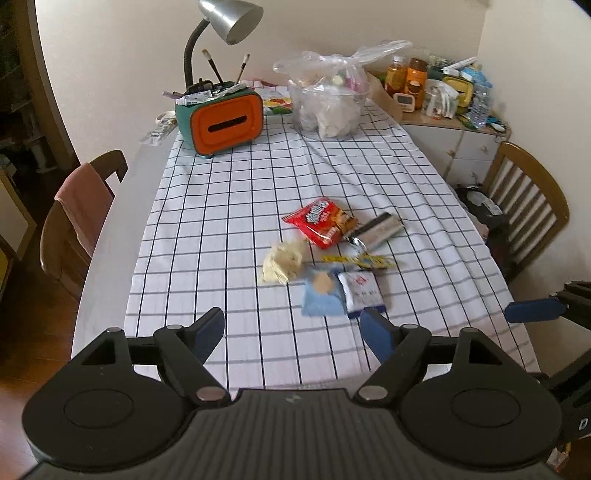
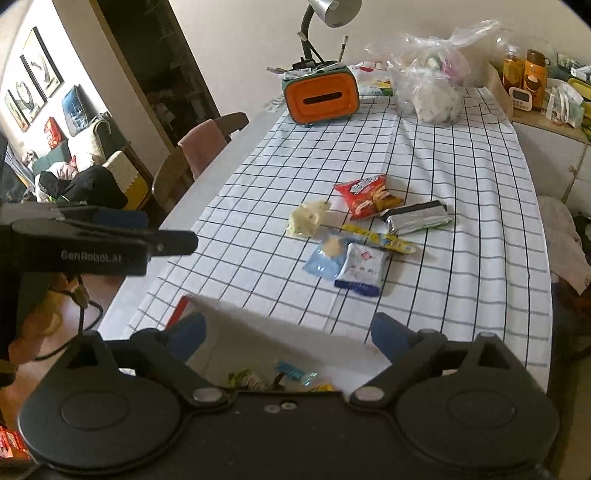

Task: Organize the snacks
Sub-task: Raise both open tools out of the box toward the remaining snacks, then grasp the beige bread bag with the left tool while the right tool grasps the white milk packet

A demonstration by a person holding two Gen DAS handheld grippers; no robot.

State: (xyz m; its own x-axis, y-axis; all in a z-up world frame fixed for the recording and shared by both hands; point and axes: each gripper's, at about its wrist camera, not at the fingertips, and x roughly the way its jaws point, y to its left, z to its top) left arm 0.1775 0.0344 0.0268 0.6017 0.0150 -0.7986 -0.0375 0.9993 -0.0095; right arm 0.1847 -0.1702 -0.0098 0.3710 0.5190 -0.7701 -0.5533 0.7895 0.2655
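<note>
Both grippers hang above the near edge of the bench, which is covered by a white cloth with a black grid. The left gripper is released, its blue-padded fingers spread wide with only cloth showing between them. The right gripper is likewise released and grasps nothing; below it stands a white box with a red outer side, and inside the box lie a few small wrapped snacks, blurred and partly hidden by the gripper body.

The loose snacks sit in a cluster near the middle of the cloth, well apart from both grippers. A red crinkled snack packet lies farthest back, with a silver foil packet just beside it on the right. A pale yellow crumpled wrapper lies to the left. A thin yellow stick packet lies between the foil packet and the two nearest items: a light blue packet and a white packet with a dark blue end that overlaps the blue one's right edge.

At the far end stand an orange-and-teal tissue box, a silver gooseneck lamp and a clear plastic bag of goods.
</note>
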